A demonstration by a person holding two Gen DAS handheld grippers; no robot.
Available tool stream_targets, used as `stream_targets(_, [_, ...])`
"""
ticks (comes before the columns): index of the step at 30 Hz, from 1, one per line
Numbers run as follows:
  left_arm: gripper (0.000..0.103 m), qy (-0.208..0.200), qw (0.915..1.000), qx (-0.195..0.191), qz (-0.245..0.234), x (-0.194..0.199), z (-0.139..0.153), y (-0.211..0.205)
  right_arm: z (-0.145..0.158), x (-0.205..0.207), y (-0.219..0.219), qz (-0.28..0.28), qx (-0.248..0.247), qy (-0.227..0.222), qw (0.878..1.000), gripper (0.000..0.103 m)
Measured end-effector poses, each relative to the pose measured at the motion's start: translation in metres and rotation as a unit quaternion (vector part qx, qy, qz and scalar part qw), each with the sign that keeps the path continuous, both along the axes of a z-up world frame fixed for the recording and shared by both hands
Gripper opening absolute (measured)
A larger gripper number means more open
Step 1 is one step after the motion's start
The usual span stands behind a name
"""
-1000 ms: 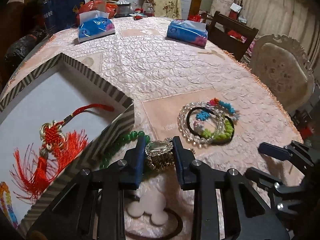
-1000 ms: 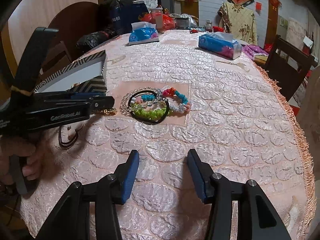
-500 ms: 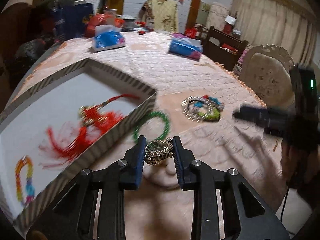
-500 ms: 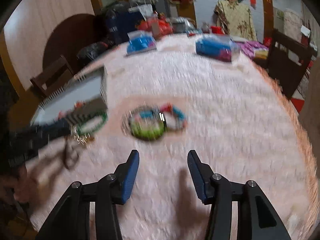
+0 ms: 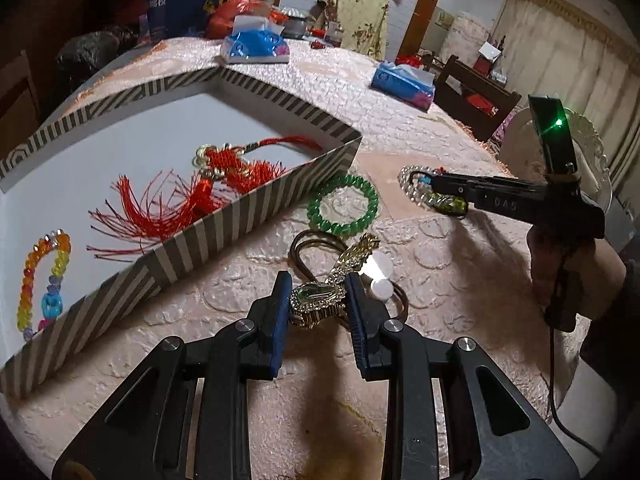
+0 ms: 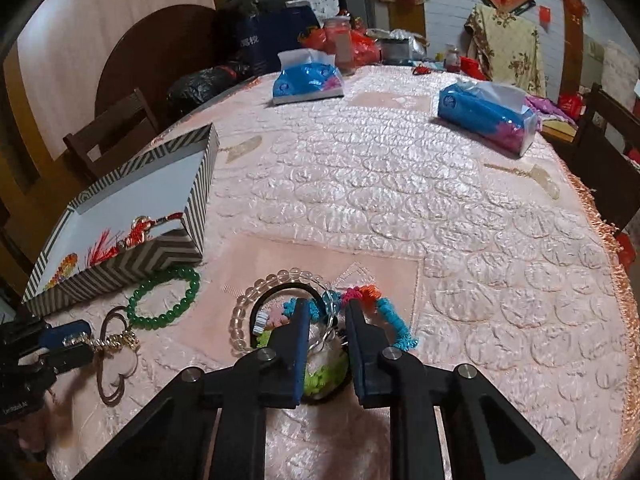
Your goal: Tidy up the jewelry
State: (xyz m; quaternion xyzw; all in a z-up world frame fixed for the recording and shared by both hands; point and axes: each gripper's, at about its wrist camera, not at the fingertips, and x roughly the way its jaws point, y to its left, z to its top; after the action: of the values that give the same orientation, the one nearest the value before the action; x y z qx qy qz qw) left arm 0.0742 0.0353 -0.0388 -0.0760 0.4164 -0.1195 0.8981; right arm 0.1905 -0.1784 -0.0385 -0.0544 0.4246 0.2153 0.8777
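My left gripper (image 5: 318, 300) is shut on a gold watch (image 5: 316, 300), held just above the pink tablecloth beside a striped box (image 5: 256, 208). The box holds a red tassel (image 5: 192, 196) and a coloured bead bracelet (image 5: 40, 276). A green bead bracelet (image 5: 340, 229) and a brown cord with a white pendant (image 5: 378, 276) lie by the box. My right gripper (image 6: 326, 312) sits over a pile of bracelets (image 6: 324, 376). Its jaws are closing with the pile between them, and coiled ties touch both pads. The left gripper (image 6: 68, 344) shows at that view's lower left.
Two blue tissue packs (image 6: 308, 80) (image 6: 486, 114) lie on the far half of the round table. Dark wooden chairs (image 6: 116, 136) stand around it, and bags crowd the far end. The fringed table edge (image 6: 616, 264) curves along the right.
My left gripper has carried the watch off the cloth toward the striped box. My right gripper has moved forward onto the bracelet pile, and its jaws have narrowed around it.
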Motion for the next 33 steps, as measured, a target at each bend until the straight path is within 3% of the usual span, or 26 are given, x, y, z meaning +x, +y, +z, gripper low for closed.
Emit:
stream_targets(10, [0.026, 0.009, 0.9999, 0.003, 0.008, 0.001, -0.003, 0.003, 0.002, 0.000, 0.002, -0.004, -0.029, -0.020, 0.999, 0.010])
stream_targets(22, [0.026, -0.001, 0.9998, 0.015, 0.016, -0.002, 0.000, 0.002, 0.054, -0.047, -0.020, -0.008, 0.041, -0.054, 0.998, 0.010])
stream_targets(33, [0.026, -0.029, 0.9995, 0.008, 0.010, -0.022, 0.030, -0.004, 0.079, -0.080, -0.049, -0.005, 0.114, -0.050, 0.992, 0.010])
